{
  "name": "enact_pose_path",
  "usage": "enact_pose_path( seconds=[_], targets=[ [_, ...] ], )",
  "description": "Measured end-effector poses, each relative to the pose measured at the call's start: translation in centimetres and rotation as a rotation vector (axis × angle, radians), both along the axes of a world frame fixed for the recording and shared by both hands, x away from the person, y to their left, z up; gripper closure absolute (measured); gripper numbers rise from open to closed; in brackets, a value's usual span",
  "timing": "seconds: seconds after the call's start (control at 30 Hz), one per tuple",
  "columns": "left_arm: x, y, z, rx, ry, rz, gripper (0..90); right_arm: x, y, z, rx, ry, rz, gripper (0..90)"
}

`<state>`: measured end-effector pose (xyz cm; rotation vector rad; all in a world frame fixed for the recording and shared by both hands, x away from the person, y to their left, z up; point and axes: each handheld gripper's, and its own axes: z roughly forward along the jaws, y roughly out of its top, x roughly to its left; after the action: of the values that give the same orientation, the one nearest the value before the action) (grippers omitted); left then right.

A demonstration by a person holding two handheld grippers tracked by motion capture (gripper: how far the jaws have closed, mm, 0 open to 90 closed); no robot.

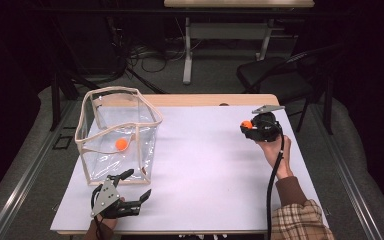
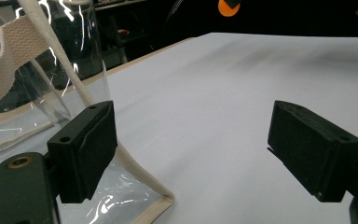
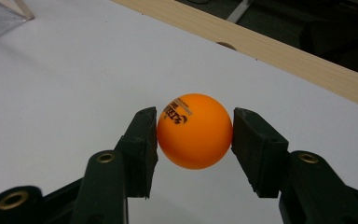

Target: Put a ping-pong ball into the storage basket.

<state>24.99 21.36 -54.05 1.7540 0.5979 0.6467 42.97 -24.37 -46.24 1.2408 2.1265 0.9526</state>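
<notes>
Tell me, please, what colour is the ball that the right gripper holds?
The ball is orange with small black print on it; the right gripper view shows it best.

We had the right tool (image 3: pixel 195 140) clamped on an orange ball (image 3: pixel 194 130), one black jaw pressed against each side at about its middle. Small black print sat on the ball's upper left, too small for us to read. The ball hung clear above the white surface (image 3: pixel 65 79), with no contact visible beneath it. Past the white area ran a light wooden edge strip (image 3: pixel 279 58), going diagonally from top centre to the right. A corner of clear plastic (image 3: pixel 0 16) showed at top left, well apart from the ball. Dark floor lay beyond the strip.
</notes>
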Motion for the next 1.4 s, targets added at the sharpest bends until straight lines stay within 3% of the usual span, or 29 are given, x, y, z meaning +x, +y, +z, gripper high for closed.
enact_pose_path(
  seconds=[1.4],
  targets=[
    [0.1, 0.0, 0.0, 0.002, 0.001, -0.005, 15.6, -0.4, 3.2, 0.8, 0.017, -0.017, 0.098, 51.0]
  ],
)
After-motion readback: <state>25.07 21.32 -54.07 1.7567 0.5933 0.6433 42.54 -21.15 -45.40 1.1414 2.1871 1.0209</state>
